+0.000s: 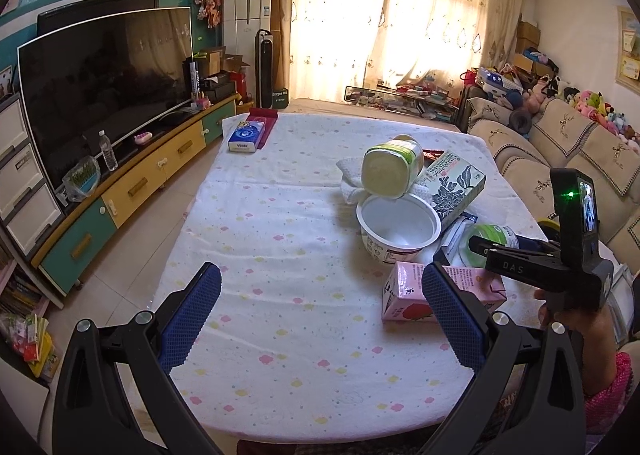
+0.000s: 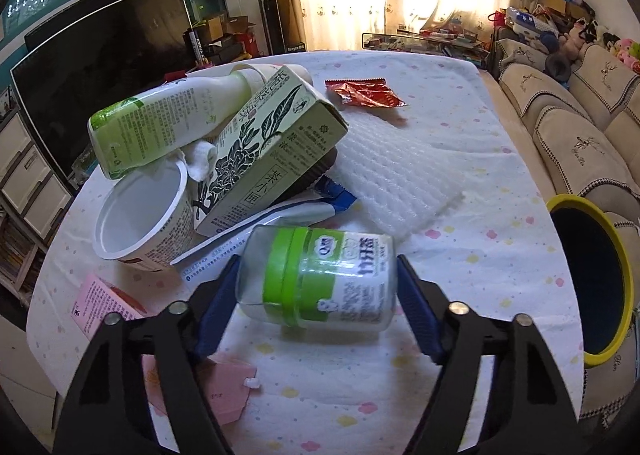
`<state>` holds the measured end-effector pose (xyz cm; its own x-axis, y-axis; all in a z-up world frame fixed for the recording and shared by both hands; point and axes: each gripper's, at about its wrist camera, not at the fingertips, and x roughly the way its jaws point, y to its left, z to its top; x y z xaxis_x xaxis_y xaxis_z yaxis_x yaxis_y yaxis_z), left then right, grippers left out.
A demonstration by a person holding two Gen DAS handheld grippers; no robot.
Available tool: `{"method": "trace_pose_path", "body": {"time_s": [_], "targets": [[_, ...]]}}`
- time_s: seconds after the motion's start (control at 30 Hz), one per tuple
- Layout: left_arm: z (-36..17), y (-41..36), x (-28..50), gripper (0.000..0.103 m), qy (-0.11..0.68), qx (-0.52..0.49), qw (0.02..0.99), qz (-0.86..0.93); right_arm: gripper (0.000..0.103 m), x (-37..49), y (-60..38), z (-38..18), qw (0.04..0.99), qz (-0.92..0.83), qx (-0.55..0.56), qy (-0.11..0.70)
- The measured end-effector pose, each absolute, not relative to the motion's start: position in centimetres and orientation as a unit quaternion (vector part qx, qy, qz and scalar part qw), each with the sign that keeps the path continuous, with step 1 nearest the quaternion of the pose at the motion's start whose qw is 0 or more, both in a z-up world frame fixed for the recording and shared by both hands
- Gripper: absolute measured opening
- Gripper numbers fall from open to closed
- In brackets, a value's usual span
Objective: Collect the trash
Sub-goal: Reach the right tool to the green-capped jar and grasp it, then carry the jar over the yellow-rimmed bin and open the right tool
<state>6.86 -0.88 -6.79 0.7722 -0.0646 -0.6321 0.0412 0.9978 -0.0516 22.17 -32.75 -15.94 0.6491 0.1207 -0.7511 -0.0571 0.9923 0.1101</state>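
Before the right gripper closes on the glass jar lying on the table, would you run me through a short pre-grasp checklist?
1. Glass jar between the right gripper fingers: ok.
2. Pads pressing on the jar: cannot tell; they sit right at its ends.
3. Jar clear of the tea carton pile: ok.
4. Bin mouth open and unobstructed: ok.
5. Left gripper empty, out of the way: ok.
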Motion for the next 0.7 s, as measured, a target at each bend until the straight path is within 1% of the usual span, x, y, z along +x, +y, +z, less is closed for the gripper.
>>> {"method": "trace_pose_path", "body": {"time_s": [0.17,0.37,0.53,0.7], "targets": [[-6.9,-1.0,6.9,0.099,0.337,-0.017,0.941,-0.029,0.069,21.7,-33.2,-15.4,0.909,0.062,0.052,0.409],[-7.2,-1.8,7.1,0.099,0.342,-0.01,0.939,-0.037,0.069,19.9,-35.6,-13.3,0.922,0.053,0.069,0.377],[-7.7,-2.7,7.3,0.099,0.348,-0.002,0.937,-0.046,0.069,19.0,-42.1,-12.0,0.933,-0.03,0.092,0.346],[-8.5,-4.0,7.8,0.099,0.357,0.0,0.932,-0.068,0.069,19.7,-51.2,-14.3,0.913,-0.148,0.121,0.36]]}}
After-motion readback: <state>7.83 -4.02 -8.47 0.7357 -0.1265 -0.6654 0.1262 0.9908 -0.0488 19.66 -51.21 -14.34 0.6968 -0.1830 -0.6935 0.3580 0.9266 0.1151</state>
